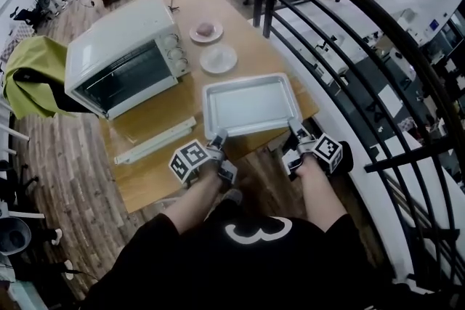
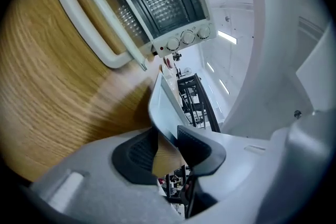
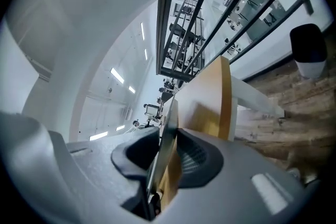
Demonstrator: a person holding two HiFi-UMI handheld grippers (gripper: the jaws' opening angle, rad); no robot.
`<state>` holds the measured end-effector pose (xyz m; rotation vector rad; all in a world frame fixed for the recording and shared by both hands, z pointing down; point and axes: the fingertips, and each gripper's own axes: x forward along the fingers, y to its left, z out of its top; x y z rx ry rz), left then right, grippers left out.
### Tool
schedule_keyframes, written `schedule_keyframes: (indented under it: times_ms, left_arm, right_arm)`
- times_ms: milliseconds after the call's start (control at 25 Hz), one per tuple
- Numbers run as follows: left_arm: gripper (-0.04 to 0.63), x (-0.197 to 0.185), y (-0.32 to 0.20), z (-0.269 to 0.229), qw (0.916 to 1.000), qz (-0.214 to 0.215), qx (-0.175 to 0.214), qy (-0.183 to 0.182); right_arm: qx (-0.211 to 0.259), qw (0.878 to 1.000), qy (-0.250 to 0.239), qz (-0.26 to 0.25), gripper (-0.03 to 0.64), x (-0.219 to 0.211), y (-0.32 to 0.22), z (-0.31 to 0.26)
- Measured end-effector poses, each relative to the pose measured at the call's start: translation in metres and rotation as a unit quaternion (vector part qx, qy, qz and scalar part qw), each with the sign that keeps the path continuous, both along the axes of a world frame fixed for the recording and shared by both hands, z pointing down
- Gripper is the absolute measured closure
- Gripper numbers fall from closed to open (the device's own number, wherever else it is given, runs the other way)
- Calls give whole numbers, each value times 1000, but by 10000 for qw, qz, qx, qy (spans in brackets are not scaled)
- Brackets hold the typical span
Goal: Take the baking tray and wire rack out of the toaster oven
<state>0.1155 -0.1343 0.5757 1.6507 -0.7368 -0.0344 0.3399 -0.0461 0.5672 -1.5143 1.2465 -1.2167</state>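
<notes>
White toaster oven in head and left gripper views only.

One toaster oven with three knobs, one baking tray and two small plates on one wooden table, mid-frame. Two grippers at lower centre: left gripper, right gripper. One green cloth at the left edge.

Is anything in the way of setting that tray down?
Nothing visible. The baking tray, gripped at its near rim by the left gripper and right gripper, is over the near corner of the table; the open oven door lies left of it, two small plates beyond it.
</notes>
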Motion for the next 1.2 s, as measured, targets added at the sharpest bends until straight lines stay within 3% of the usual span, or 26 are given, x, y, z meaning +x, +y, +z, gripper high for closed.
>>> schedule_keyframes:
  times_ms: [320,640,800,920,1040,1200]
  left_arm:
    - [469,7,-10,18,9993,147,-106,-323]
    - [469,9,-4,37,9956,473,-348,-726]
    - [466,13,-3,37,9932,776,-316,-806]
    - [419,16,0,36,9890,1153,-239,-895]
    - [390,18,6,33,9807,1642,-94,-1056]
    - [351,21,16,31,9622,2358,191,-1349]
  right_arm:
    - [-442,9987,126,-239,505,6,-9,31]
    - [-1026,9901,682,-666,506,7,-9,47]
    - [-1039,9817,1162,-1092,494,4,-13,44]
    - [-1053,9690,1569,-1592,453,-4,-13,42]
    - [-1185,9441,2142,-2207,426,-12,-9,41]
    - [-1304,9147,2683,-2726,387,-18,-4,43]
